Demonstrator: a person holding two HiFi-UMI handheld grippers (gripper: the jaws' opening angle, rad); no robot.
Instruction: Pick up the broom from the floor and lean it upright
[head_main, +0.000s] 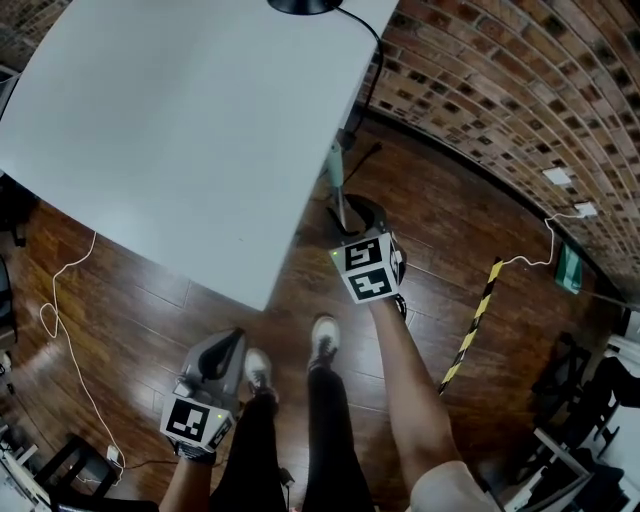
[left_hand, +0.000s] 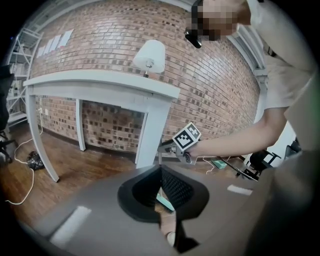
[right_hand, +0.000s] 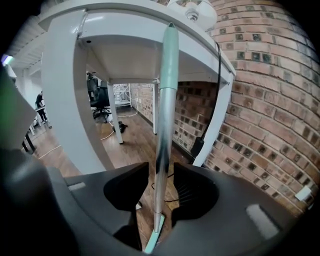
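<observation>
The broom's handle, silver below and pale green above, stands upright between the jaws of my right gripper. The jaws are open, with a gap showing on the left side of the handle. Its pale green head rests on the wooden floor below. The handle's top shows against the edge of the white table. In the head view the right gripper is at the table's corner beside the handle. My left gripper hangs low near the person's legs, shut and holding nothing.
The white table carries a lamp and stands by a curved brick wall. A white cable trails over the floor on the left. A yellow-black striped bar lies to the right. The person's shoes are between the grippers.
</observation>
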